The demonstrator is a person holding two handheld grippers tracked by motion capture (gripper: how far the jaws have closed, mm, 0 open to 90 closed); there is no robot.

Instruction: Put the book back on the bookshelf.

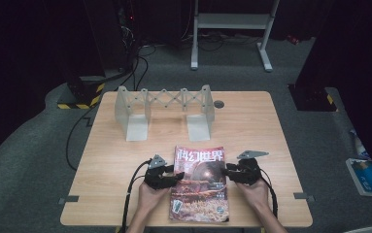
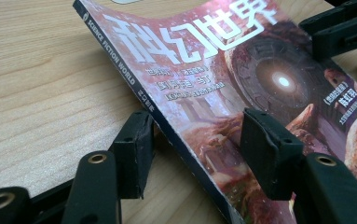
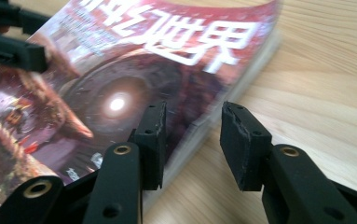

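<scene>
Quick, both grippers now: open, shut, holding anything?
Left gripper: open, jaws straddle the magazine spine edge, no grip.
Right gripper: open, jaws astride the magazine's other edge.

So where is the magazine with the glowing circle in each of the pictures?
High view: the magazine lies flat at the table's near edge, between the left gripper and the right gripper.
Left gripper view: it fills the middle and right, spine edge between the open jaws.
Right gripper view: it covers the left and middle, its page edge between the open jaws.
Shared landmark: the big white cover title, and the glowing circle.
</scene>
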